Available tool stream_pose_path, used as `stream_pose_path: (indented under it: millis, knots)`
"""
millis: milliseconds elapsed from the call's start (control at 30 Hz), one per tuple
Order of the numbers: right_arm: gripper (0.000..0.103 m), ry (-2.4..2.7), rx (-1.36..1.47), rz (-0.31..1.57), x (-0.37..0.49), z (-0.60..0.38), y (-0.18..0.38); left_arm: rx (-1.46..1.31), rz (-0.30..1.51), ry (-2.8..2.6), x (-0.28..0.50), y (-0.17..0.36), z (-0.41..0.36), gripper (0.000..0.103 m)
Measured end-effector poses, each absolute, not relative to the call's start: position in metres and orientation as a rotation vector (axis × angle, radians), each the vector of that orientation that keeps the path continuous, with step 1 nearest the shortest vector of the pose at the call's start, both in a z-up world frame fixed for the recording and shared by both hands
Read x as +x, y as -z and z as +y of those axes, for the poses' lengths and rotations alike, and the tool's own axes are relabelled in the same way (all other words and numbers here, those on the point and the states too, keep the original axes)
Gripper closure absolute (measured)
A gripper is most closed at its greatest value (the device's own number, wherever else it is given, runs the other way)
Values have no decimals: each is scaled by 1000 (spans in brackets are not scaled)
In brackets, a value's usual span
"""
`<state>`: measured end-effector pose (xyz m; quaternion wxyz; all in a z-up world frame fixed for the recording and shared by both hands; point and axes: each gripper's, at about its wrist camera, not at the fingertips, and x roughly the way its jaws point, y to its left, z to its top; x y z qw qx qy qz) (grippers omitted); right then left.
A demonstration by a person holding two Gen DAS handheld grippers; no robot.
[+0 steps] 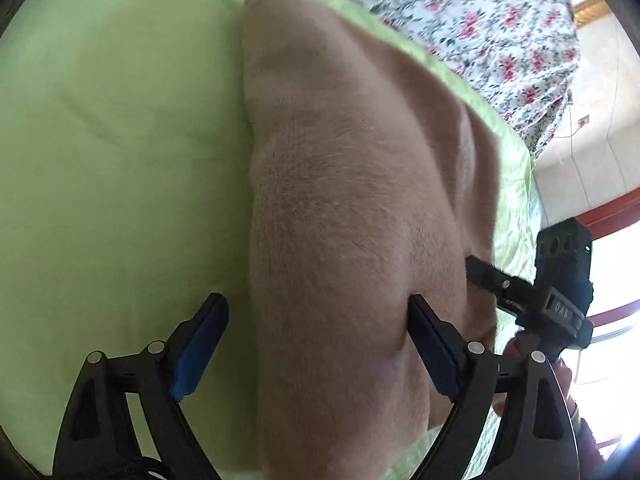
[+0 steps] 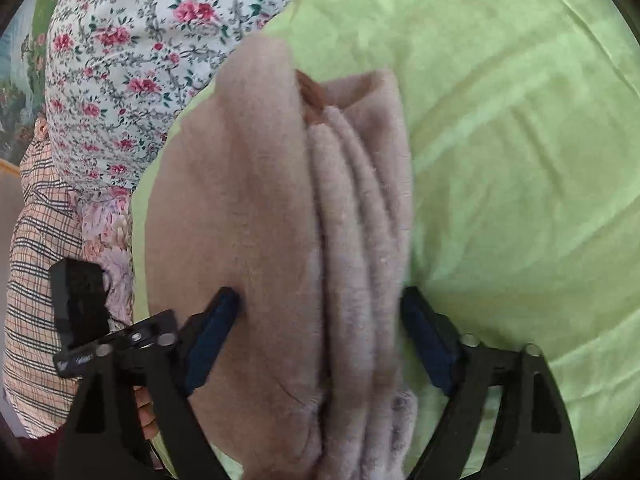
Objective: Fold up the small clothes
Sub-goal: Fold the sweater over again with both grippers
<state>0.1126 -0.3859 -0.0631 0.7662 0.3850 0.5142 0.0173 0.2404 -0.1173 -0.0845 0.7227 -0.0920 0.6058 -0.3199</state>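
Observation:
A tan fleece garment [image 1: 352, 200] lies folded on the green sheet [image 1: 112, 140]. My left gripper [image 1: 316, 320] stands wide open over the garment's left edge: one finger is above the sheet and the other finger [image 1: 430, 344] rests on the fleece. In the right wrist view the garment [image 2: 260, 200] shows stacked folded layers [image 2: 360, 220] along its right side. My right gripper [image 2: 320, 304] straddles that stack with both pads touching the fleece. One finger of the right gripper [image 1: 482, 270] also shows at the garment's right edge.
A floral cover [image 1: 480, 20] [image 2: 132, 40] lies beyond the green sheet. Plaid cloth [image 2: 36, 280] and a pink flowered cloth [image 2: 116, 248] lie to the left of it. Tiled floor [image 1: 592, 152] lies past the bed's edge. A person's hand [image 2: 146, 404] holds a tool handle.

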Motion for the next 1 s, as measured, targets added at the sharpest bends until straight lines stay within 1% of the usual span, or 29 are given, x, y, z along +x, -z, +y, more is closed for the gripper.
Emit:
stream_pose_path:
  millis: [33,67,100,133,200,300,400,467,567,700,733,767,800,833,900,967,1000]
  knots:
    - [55,-17,832,1121,113,-383,63,-225,1337,738,243,89,-119,28]
    - [59,-12,817,1118,113,-379,60,-231,1332,757,240,89,-119,40]
    - [64,-13,802,1111,113,-375,54,-214,1311,753,236,85,-118,45]
    - [67,-18,794,1093,111,-371,46,-189,1278,757,231,78,-116,47]
    - [70,-57,792,1058,107,-362,33,-165,1227,768,219,62,-108,56]
    - [71,-140,761,1033,101,-334,15,-167,1166,762,197,35,-77,58]
    - [71,-262,736,1018,95,-293,8,-152,1088,729,164,4,-27,59]
    - [71,-331,715,1022,93,-263,10,-148,1072,698,146,-4,5,59]
    - [71,-403,686,1058,93,-220,23,-127,1074,641,123,1,47,59]
    - [71,-389,641,1152,90,-187,53,-145,1163,568,103,36,86,58]
    - [67,-373,656,1171,89,-187,59,-139,1187,553,99,47,91,56]
    - [63,-357,676,1187,88,-189,62,-145,1194,552,96,51,94,51]
    - [54,-321,691,1203,86,-193,63,-159,1196,557,94,52,99,46]
    - [45,-297,687,1212,86,-196,61,-174,1197,560,94,50,101,45]
    - [37,-233,654,1209,86,-202,49,-177,1175,548,98,42,104,38]
    - [37,-177,630,1163,90,-209,32,-178,1144,527,105,34,113,33]
    - [37,-153,622,1126,92,-214,21,-188,1137,516,113,32,114,32]
